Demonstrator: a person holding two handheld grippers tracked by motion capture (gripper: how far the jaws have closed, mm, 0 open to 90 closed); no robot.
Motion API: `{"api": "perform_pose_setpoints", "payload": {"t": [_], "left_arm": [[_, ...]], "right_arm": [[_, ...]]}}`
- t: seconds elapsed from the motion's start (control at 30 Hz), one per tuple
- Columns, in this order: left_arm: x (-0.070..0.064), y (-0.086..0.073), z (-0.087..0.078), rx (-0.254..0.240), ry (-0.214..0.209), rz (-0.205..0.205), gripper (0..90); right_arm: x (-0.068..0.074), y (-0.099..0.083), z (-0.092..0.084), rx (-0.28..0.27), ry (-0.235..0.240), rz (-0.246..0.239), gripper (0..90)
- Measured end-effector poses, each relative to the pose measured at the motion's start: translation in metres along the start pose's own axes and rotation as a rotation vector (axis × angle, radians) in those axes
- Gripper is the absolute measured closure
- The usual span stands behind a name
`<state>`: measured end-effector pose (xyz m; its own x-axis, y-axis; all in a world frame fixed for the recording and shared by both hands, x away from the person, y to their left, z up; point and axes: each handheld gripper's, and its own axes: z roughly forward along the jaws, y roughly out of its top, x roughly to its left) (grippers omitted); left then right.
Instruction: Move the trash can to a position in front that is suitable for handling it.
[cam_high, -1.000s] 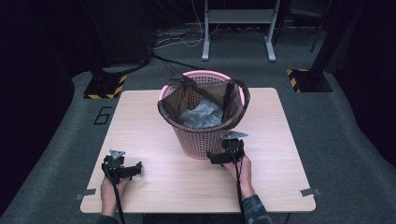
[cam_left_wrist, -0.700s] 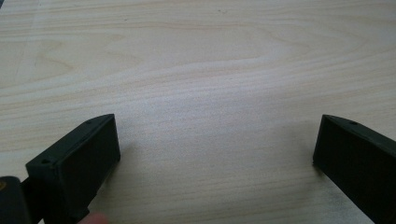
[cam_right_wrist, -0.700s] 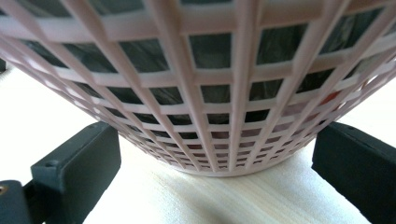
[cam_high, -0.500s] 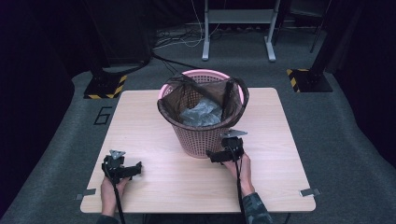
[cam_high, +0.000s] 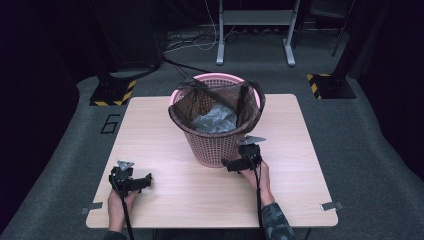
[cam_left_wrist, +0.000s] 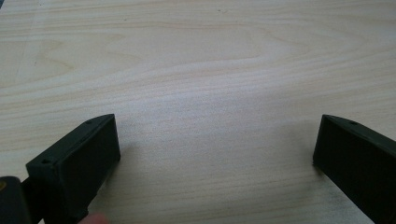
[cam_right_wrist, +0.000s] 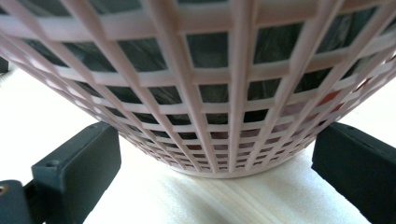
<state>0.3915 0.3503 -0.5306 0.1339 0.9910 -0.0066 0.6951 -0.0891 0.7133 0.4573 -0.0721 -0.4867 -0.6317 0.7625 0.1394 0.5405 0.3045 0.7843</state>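
A pink lattice basket (cam_high: 212, 145) stands in the middle of the wooden table (cam_high: 295, 150), lined with a dark bag (cam_high: 252, 107) whose edge folds over the rim. Crumpled grey plastic (cam_high: 215, 119) lies inside. My right gripper (cam_high: 235, 161) sits low at the basket's front right base, open. In the right gripper view the basket wall (cam_right_wrist: 219, 93) stands close ahead of my right gripper (cam_right_wrist: 215, 144), whose jaws are wide apart. My left gripper (cam_high: 142, 180) rests near the table's front left, and my left gripper (cam_left_wrist: 215, 135) is open over bare wood.
The table's front edge (cam_high: 210, 222) lies just behind both hands. Past the far edge on the grey floor are a metal stand (cam_high: 255, 30), cables and striped weighted bases (cam_high: 112, 92).
My right gripper has edged slightly closer to the basket's base. The left gripper and the basket have stayed put.
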Motion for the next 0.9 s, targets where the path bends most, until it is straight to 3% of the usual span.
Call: {"api": "perform_pose_setpoints", "payload": {"t": [0.2,0.47,0.9], "left_arm": [[0.000,0.000,0.000,-0.001,-0.002,0.000,0.3],[0.000,0.000,0.000,0.000,-0.002,0.000,0.3],[0.000,-0.001,-0.001,0.002,-0.001,0.004,0.3]], "right_arm": [[-0.003,-0.001,-0.002,-0.005,0.011,0.000,0.8],[-0.005,-0.010,-0.017,-0.009,0.029,0.038,2.3],[-0.024,-0.033,-0.044,-0.017,-0.043,0.064,4.5]]}}
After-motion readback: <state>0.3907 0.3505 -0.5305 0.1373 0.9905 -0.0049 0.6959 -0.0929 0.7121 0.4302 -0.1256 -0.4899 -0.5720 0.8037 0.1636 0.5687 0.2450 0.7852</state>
